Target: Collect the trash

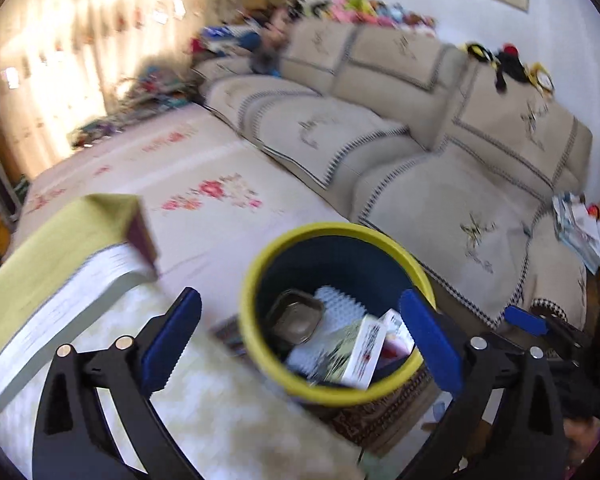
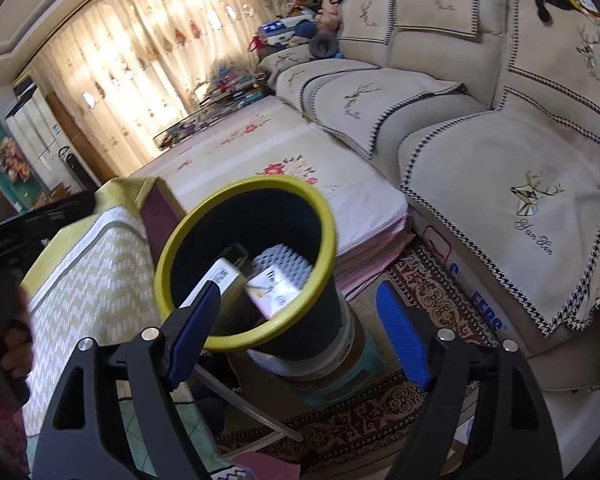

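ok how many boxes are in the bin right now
2 visible in the bin: a white and green box leaning at the left, and a white and pink box beside it on the right. More may be hidden underneath.

We see the bin (image 2: 246,264) at frame centre, standing on a stool (image 2: 340,384) on the rug (image 2: 420,280). Boxes (image 2: 274,288) lie inside it. The table (image 2: 84,272) is at its left, the sofa (image 2: 500,140) at right, the folded mat (image 2: 300,160) behind.
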Motion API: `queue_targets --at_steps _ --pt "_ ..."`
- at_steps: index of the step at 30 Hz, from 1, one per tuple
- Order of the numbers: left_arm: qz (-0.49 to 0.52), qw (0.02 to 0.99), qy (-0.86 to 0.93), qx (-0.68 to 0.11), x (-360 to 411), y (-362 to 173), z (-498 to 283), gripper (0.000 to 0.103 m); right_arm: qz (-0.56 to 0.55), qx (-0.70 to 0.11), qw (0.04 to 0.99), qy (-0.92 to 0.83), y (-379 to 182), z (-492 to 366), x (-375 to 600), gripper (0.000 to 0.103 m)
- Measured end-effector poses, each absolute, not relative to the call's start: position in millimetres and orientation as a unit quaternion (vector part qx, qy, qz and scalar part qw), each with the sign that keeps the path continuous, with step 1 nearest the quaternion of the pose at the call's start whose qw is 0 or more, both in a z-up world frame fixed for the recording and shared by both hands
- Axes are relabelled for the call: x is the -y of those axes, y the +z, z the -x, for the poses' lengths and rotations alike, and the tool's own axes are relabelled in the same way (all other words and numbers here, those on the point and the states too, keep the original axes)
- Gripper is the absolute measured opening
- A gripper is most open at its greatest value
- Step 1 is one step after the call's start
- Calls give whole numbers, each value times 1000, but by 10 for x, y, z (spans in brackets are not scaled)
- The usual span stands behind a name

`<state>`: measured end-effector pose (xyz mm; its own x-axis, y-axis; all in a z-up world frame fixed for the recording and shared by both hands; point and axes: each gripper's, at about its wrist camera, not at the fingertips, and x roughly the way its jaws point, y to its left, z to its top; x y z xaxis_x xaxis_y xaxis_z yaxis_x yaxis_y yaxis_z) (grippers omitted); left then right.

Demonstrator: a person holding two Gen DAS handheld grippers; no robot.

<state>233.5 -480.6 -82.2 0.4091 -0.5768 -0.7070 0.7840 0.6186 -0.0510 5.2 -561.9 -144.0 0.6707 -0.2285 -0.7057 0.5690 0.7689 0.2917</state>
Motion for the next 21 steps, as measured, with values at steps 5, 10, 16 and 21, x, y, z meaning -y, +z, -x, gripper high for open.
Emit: queue_targets --at_steps 5,10,16,21 --pt "-118 878 -350 -304 3808 -548 -1875 98 -235 -345 887 -200 -1412 -157 5348 77" --pt "-95 918 -269 -276 2836 -363 -1550 98 -196 -344 903 -166 -1262 -259 4913 82" --pt "-34 942 -191 -274 1770 -209 -1254 98 -133 -322 927 -135 -980 -255 4282 90" --pt "-25 953 -142 -265 1161 -159 -935 98 -98 -307 939 -119 -793 -146 3919 93"
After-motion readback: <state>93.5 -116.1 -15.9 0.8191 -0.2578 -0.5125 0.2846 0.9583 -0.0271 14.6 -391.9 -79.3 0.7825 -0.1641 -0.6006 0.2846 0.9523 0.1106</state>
